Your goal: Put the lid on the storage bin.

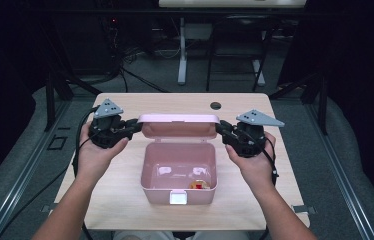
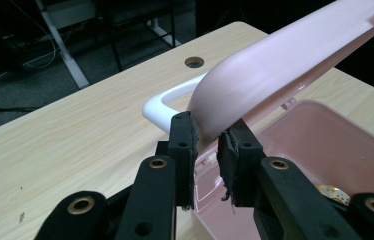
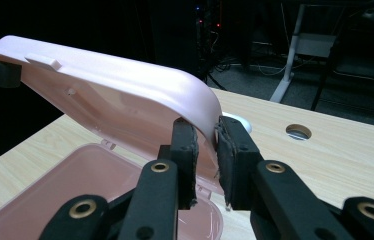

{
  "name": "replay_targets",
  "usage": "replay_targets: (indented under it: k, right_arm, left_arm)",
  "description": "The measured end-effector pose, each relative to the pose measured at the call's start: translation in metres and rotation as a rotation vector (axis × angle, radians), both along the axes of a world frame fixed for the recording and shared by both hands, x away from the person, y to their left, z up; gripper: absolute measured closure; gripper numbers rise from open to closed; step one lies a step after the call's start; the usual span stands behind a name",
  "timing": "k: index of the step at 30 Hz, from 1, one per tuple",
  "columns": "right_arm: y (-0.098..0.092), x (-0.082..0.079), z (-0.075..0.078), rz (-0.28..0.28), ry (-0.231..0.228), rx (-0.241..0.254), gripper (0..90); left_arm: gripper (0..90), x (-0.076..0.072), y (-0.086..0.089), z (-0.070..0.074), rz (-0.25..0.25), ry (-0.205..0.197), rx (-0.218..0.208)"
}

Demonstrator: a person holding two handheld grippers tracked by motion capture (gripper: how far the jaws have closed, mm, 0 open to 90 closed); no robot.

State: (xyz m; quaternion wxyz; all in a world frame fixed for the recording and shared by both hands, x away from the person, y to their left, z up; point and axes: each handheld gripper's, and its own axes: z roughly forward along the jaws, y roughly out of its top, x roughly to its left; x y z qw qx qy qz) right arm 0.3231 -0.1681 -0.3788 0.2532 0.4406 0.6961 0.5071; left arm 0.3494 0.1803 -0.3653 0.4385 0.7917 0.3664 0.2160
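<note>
two grippers flank a pink box (image 1: pixel 179 172) that sits near the middle of the wooden table (image 1: pixel 125 195), toward your near edge. from the high view your left gripper (image 1: pixel 136 123) reaches in from the left and your right gripper (image 1: pixel 221 126) from the right, each meeting one end of the raised pink lid (image 1: pixel 180 124). the lid stands open behind the box body, hinged along its far side. a white latch (image 1: pixel 178 198) shows on the near wall, and a small red and yellow item (image 1: pixel 200 185) lies inside at the near right. a round hole (image 1: pixel 216 105) sits in the table's far part.

in the left gripper view, your left gripper (image 2: pixel 208 142) has its jaws narrow, with the rounded corner of the lid (image 2: pixel 285 65) between the pads (image 2: pixel 185 135), which appear to press on it. a white handle (image 2: pixel 167 100) curves out just behind that corner. the open box (image 2: pixel 325 150) lies to the right, with a gold-toned round thing (image 2: pixel 332 192) near its bottom.

in the right gripper view, your right gripper (image 3: pixel 206 140) is likewise narrow, with the other corner of the lid (image 3: pixel 125 95) between its pads (image 3: pixel 230 145); whether those pads press fully you cannot tell. the box (image 3: pixel 75 175) sits below to the left, and the far end of the lid meets the other gripper at the frame's left edge.
</note>
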Motion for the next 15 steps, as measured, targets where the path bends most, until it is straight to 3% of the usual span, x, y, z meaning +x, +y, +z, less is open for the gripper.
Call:
replay_targets:
  k: [15]
  right_arm:
    - [-0.0007,-0.0061,-0.0047,0.009,0.001,0.009,77.0]
  left_arm:
    - [77.8,-0.0074,0.0022,-0.0043,-0.012,0.002,-0.004]
